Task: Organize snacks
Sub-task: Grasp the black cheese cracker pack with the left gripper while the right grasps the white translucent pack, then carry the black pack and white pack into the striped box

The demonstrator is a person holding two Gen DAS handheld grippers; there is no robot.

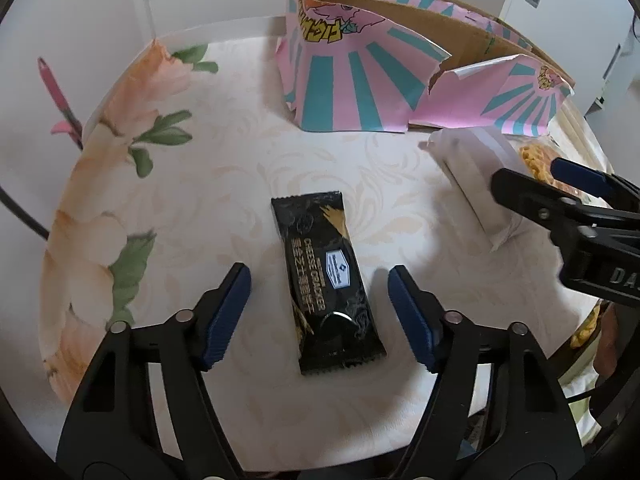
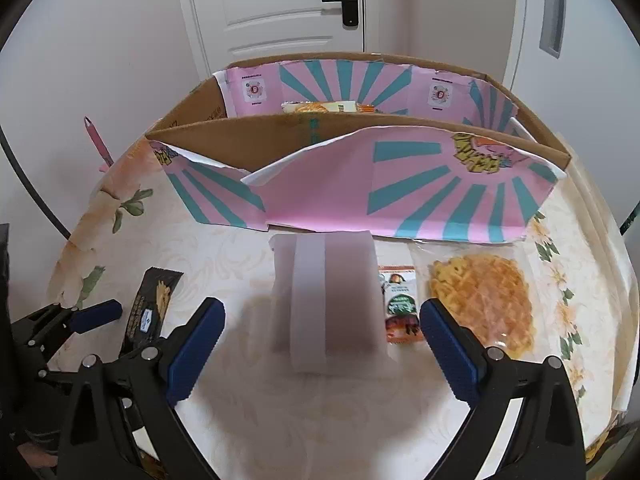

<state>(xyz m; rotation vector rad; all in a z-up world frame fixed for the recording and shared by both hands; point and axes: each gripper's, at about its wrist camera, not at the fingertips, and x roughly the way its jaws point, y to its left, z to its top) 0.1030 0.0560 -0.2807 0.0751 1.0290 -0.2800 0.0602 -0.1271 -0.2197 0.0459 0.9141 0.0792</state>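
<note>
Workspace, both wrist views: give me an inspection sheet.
Surface: table under a cream floral cloth.
Job's things: pink and teal box, front torn, one snack packet inside; black cracker packet lying flat; white wrapped packet; small orange sachet; clear bag of yellow snacks.
Clutter: nothing seen.
Grippers: left gripper open, fingers either side of the black cracker packet, no contact; right gripper open, fingers astride the white wrapped packet, no contact.
Cables: dark cable past the table's left edge.
Surroundings: white door, white walls.
</note>
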